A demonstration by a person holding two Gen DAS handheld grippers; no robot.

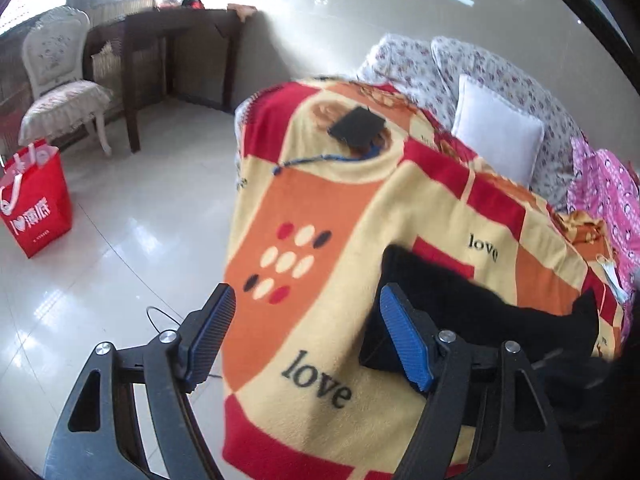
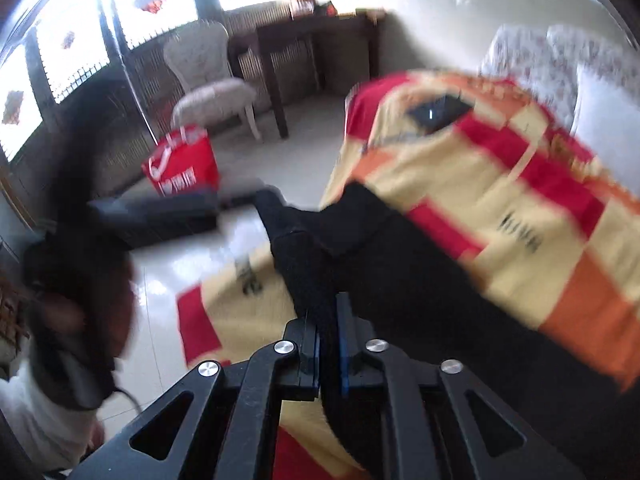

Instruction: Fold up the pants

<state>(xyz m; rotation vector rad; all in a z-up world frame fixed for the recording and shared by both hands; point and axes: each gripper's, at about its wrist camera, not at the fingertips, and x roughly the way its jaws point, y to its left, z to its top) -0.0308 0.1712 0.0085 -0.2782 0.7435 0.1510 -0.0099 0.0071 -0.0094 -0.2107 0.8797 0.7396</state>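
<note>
- The fleece blanket checked in red, orange and cream [image 1: 320, 208] covers the bed, seemingly as a folding surface.
- The black fabric pants [image 1: 480, 304] lie on it at four o'clock in the left wrist view, one end raised.
- The right gripper [image 2: 329, 344] is clamped on a pants edge, likely to carry it over for a fold; that view is blurred.
- The left gripper [image 1: 308, 336] is spread wide and empty, one pad just beside the pants, probably ready to grasp.
</note>
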